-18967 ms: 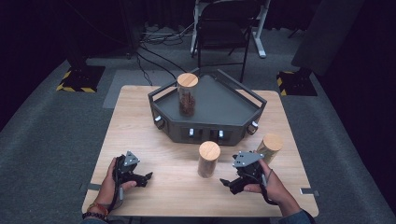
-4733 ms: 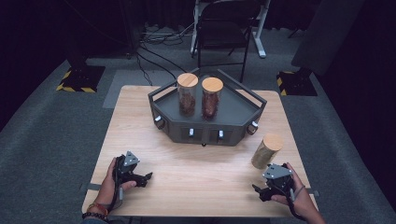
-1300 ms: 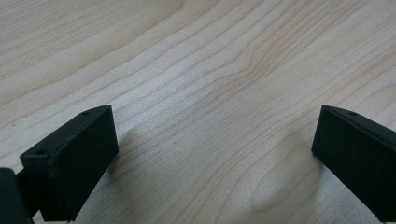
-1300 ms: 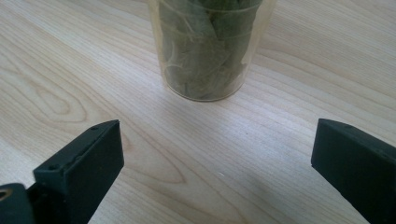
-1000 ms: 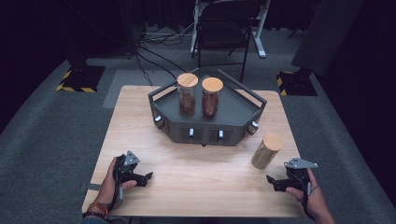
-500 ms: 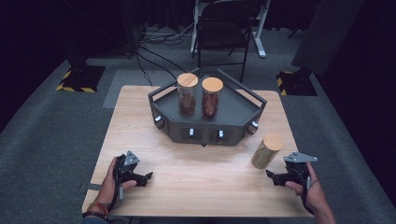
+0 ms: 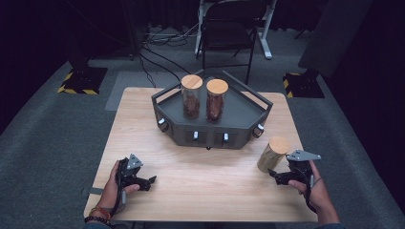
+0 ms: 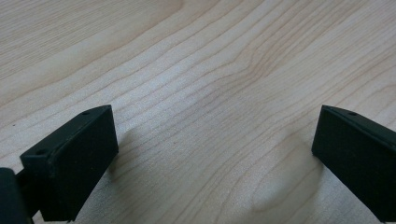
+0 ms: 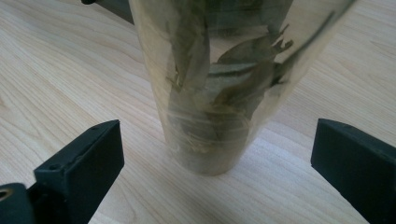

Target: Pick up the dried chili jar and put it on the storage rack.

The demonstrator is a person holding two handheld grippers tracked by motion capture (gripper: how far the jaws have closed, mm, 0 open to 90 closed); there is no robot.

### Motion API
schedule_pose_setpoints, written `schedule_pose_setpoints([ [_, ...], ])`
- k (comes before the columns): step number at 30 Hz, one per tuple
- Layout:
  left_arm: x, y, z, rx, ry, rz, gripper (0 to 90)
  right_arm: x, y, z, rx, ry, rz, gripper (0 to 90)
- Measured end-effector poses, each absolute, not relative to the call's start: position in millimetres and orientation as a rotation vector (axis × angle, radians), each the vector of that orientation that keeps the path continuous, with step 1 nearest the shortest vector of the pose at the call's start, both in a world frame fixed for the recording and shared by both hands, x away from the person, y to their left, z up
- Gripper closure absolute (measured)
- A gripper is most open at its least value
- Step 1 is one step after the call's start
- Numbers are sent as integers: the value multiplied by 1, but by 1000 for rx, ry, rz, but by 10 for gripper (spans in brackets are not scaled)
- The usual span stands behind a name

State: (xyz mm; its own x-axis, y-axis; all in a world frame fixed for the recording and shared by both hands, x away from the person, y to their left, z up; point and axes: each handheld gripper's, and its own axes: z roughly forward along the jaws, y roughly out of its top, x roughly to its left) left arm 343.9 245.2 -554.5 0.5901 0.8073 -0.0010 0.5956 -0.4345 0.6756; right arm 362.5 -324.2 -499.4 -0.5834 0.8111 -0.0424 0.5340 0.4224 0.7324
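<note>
A dark tray [image 7: 248, 112] at the table's back middle holds two glass jars with wooden lids, one on the left [image 7: 191, 95] and one on the right [image 7: 216, 98]. A third jar [image 7: 272, 153] stands on the table at the right, filled with dried leaves [image 9: 219, 88]. My right gripper [image 7: 282, 177] is open just in front of that jar, its jaws wide on either side and apart from the glass [image 9: 210, 219]. Near the front left, my left gripper [image 7: 145, 182] rests open over bare wood [image 8: 210, 154].
The wooden table [image 7: 205, 186] has free room between the two grippers. A folding chair [image 7: 227, 33] and cables lie on the carpet behind the table. The jar at the right stands close to the table's right edge.
The right gripper has edged slightly forward and left toward the jar at the right. The left gripper has stayed put. Long ago a second jar went from the table onto the tray.
</note>
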Motion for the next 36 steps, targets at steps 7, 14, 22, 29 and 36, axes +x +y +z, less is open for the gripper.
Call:
schedule_pose_setpoints([
  [7, 344, 245, -555, 2180, 1108, 429, 0, 368, -323, -496, 1150, 2277, 988, 25],
  [14, 344, 245, -555, 2180, 1108, 429, 0, 372, -318, -494, 1137, 2281, 1005, 32],
  [22, 344, 245, -555, 2180, 1108, 429, 0, 378, -315, -493, 1137, 2269, 1032, 40],
  [29, 344, 245, -554, 2181, 1108, 429, 0, 381, -312, -492, 1139, 2269, 1050, 60],
  [36, 344, 245, -555, 2180, 1108, 429, 0, 384, -308, -491, 1136, 2265, 1067, 84],
])
